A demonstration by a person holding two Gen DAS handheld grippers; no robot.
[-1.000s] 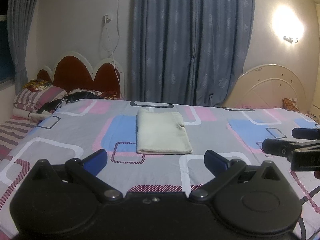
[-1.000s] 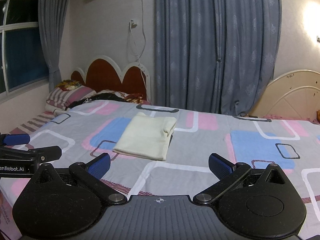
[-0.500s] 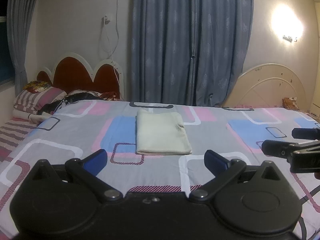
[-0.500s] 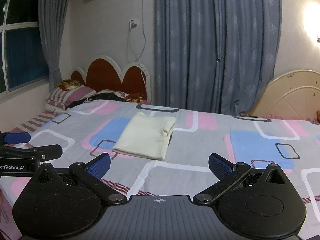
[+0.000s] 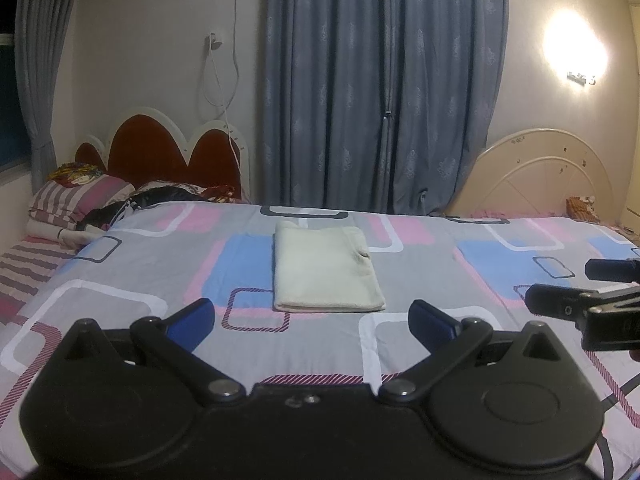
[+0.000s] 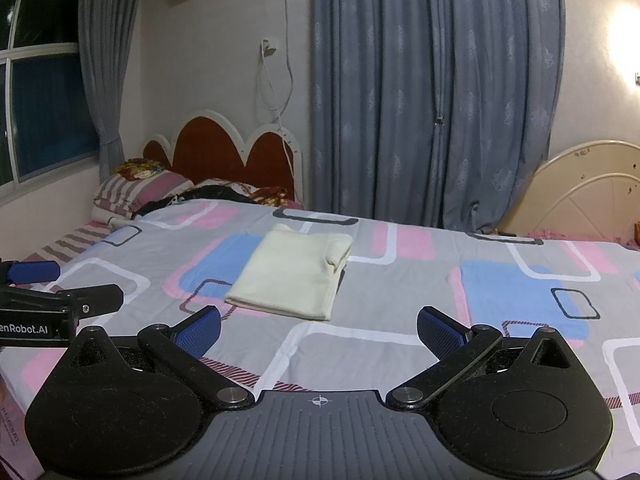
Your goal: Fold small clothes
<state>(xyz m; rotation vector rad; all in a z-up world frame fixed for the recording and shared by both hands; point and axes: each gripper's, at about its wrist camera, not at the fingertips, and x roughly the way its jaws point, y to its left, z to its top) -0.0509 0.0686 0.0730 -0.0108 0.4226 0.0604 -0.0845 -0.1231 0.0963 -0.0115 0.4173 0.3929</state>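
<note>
A cream garment (image 5: 324, 270) lies folded into a neat rectangle on the patterned bedspread (image 5: 420, 280), in the middle of the bed. It also shows in the right wrist view (image 6: 292, 274). My left gripper (image 5: 312, 318) is open and empty, held back from the garment's near edge. My right gripper (image 6: 320, 326) is open and empty, also short of the garment and to its right. The right gripper shows at the right edge of the left wrist view (image 5: 576, 292). The left gripper shows at the left edge of the right wrist view (image 6: 60, 288).
Striped pillows (image 5: 76, 200) and dark clothes (image 5: 144, 202) lie at the red headboard (image 5: 160, 152) on the left. Grey curtains (image 5: 380, 88) hang behind the bed. A cream footboard (image 5: 548, 176) stands at the right. A wall lamp (image 5: 576, 48) glows.
Both grippers have barely shifted; the folded garment lies unmoved.
</note>
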